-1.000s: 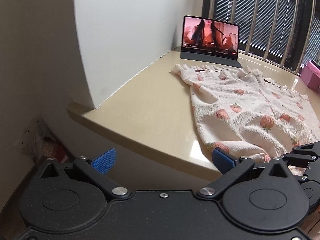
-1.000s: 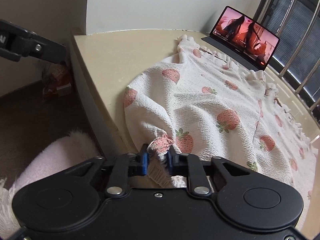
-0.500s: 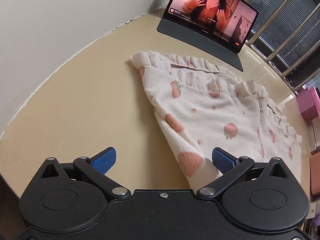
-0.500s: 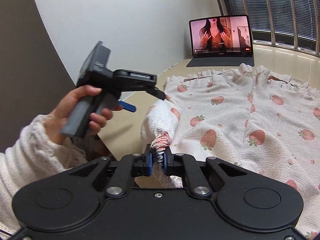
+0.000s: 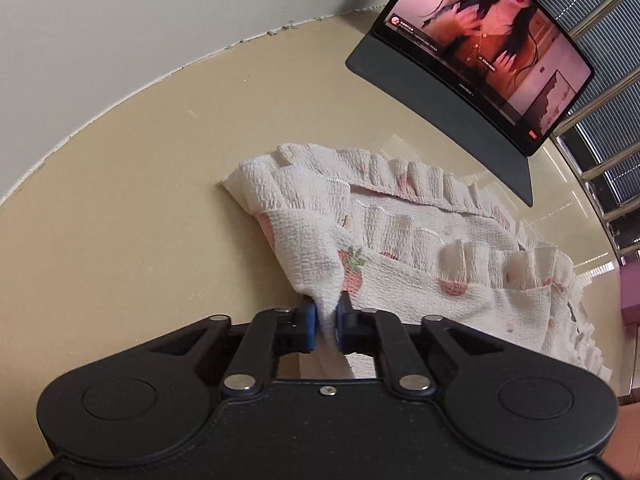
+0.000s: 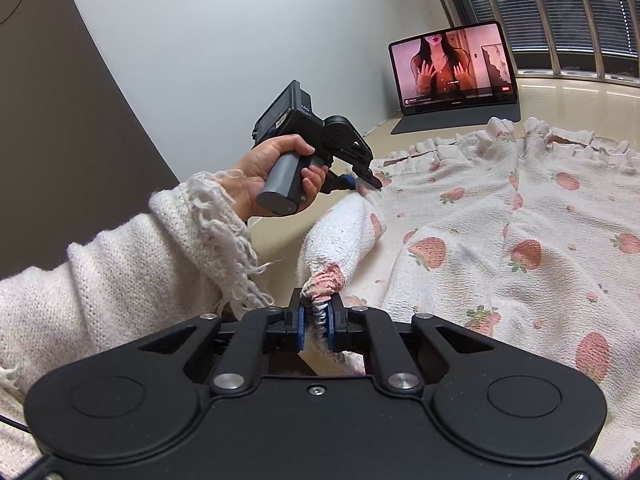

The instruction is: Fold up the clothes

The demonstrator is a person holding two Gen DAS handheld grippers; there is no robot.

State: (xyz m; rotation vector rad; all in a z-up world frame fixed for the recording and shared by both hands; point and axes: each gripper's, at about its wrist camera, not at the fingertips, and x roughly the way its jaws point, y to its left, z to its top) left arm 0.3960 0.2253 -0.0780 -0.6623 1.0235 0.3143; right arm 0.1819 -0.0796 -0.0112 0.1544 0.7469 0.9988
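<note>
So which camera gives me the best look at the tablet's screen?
The right wrist view: the tablet faces the camera nearly square, whole and unobstructed, propped behind the strawberry-print garment. The left wrist view shows the tablet closer but steeply angled and stretched, its top cut off by the frame.

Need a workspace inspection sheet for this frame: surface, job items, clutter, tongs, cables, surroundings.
Surface: beige counter, glossy, bare left of the cloth.
Job's things: strawberry-print garment, ruffled hem toward the tablet, spread flat except the lifted near-left edge.
Clutter: tablet propped on its folio, screen on; pink box at the far right edge.
Tongs: left tongs shut on a pinch of garment edge; right tongs shut on a bunched corner.
Cables: thin dark lead at the lower left, barely visible.
Surroundings: white wall, barred window with blinds, fringed knit sleeve.
</note>
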